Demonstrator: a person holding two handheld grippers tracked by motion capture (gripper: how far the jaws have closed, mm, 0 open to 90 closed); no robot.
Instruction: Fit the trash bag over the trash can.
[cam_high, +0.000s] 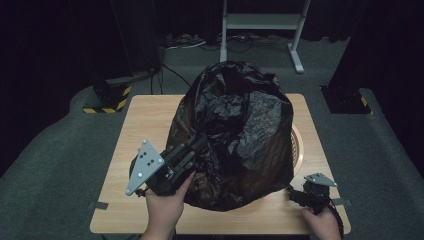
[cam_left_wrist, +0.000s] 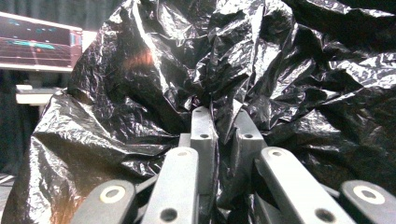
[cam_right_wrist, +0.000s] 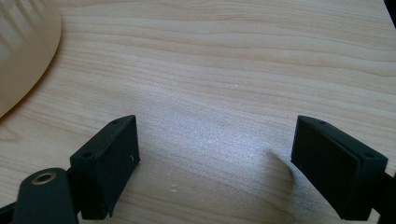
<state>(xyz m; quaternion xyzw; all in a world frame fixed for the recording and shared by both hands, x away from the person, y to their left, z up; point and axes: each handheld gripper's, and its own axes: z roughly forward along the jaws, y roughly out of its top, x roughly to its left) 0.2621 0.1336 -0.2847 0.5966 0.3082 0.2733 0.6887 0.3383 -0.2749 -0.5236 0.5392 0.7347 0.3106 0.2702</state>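
Left gripper (cam_high: 197, 145) clamped on a fold of the black plastic bag (cam_high: 235, 135), ballooned mid-table (cam_high: 145, 120). Looks light, limp, slick; best pinched at a bunched fold, not a flat panel. Right gripper (cam_right_wrist: 215, 163) spread wide, resting on bare wood. Pale slatted disc (cam_high: 298, 149) tucked under the bag's right side, likely to snag.

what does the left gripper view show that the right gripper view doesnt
Left gripper view: the left tool nearly shut, pinching a fold of the crinkled black plastic bag, with a lit screen behind. Right gripper view: the right tool open over the bare wooden table, beside a pale slatted rim. Shared: each looks along its own two black jaws.
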